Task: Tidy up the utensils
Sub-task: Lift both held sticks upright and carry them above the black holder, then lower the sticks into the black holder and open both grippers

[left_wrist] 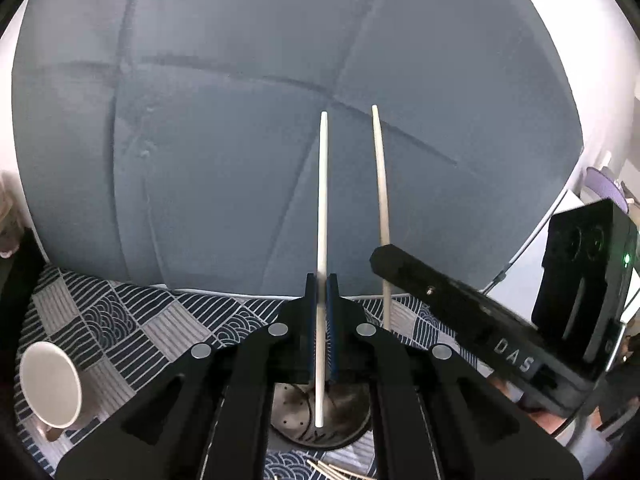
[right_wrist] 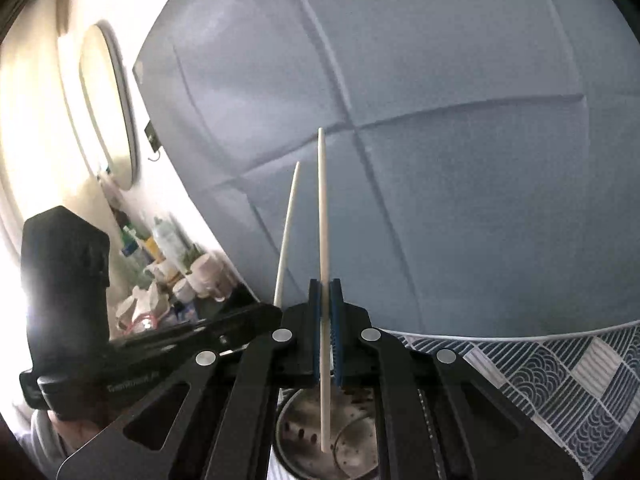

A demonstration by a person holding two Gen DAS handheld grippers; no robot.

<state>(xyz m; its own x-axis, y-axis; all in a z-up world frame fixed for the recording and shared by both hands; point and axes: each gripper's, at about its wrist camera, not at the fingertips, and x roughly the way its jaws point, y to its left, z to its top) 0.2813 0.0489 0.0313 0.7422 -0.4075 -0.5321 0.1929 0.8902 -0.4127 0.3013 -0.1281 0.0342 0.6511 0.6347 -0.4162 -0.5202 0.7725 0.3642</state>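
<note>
Two white chopsticks are held, one in each set of tongs. Left tongs (left_wrist: 321, 312) are clamped on the left chopstick (left_wrist: 322, 216), which passes between the blue pads (left_wrist: 333, 320) and points up and forward; its lower end hangs over the perforated metal holder (left_wrist: 296, 420) directly below the tongs. Right tongs (right_wrist: 325, 320) are clamped likewise on the right chopstick (right_wrist: 323, 216), its lower end above the same holder (right_wrist: 304, 432).

In the left wrist view the right tongs (left_wrist: 384, 256) stand just to the right, carrying the right chopstick (left_wrist: 382, 196), apart from the left one. In the right wrist view the left chopstick (right_wrist: 286, 236) rises just left of the tongs.

Patterned cloth (left_wrist: 120, 320) covers the bench beneath both tongs. White mug (left_wrist: 50, 384) lies on its side on the cloth, well to the left of the left tongs. Thin wooden sticks (left_wrist: 336, 472) lie on the cloth behind the holder. Grey-blue padded surface (left_wrist: 240, 140) fills the view ahead
</note>
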